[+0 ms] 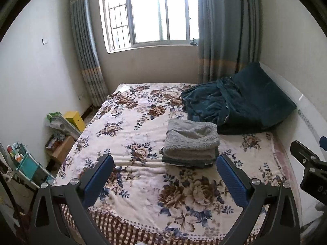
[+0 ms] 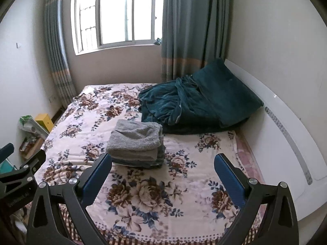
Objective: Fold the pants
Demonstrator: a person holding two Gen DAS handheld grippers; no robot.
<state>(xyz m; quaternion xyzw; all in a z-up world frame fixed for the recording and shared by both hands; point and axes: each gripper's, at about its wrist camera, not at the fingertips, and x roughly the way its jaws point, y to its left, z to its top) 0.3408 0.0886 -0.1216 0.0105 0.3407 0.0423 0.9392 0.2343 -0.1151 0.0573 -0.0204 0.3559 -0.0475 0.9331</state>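
Both sets of tongs hang over the near edge of the bed (image 1: 143,106), and neither one holds anything: the left tongs (image 1: 164,174) stand wide apart with only flowered bedspread between the blue pads, and the right tongs (image 2: 163,173) are spread just as wide over the same cloth. The pants (image 1: 191,143) sit as a neat grey, fleecy stack toward the middle of the bed, a little nearer the headboard side, several layers deep with a darker layer showing along the bottom. Just behind them, toward the far headboard corner, lies a rumpled dark green blanket (image 1: 237,106), close to the stack but seemingly not on it. From the left view the stack lies just beyond the right pad's tip; from the right view it lies just beyond the left pad's tip, so the bundle is out in front between the two hands, untouched. By the look of it the folding itself is done, or as good as done: the edges are squared and nothing trails loose. What's left, I'd judge, is at most a tidy-up press or simply drawing both hands clear. Any further touch would call for a gentle approach from above, since a push from the side could slide those soft layers apart.
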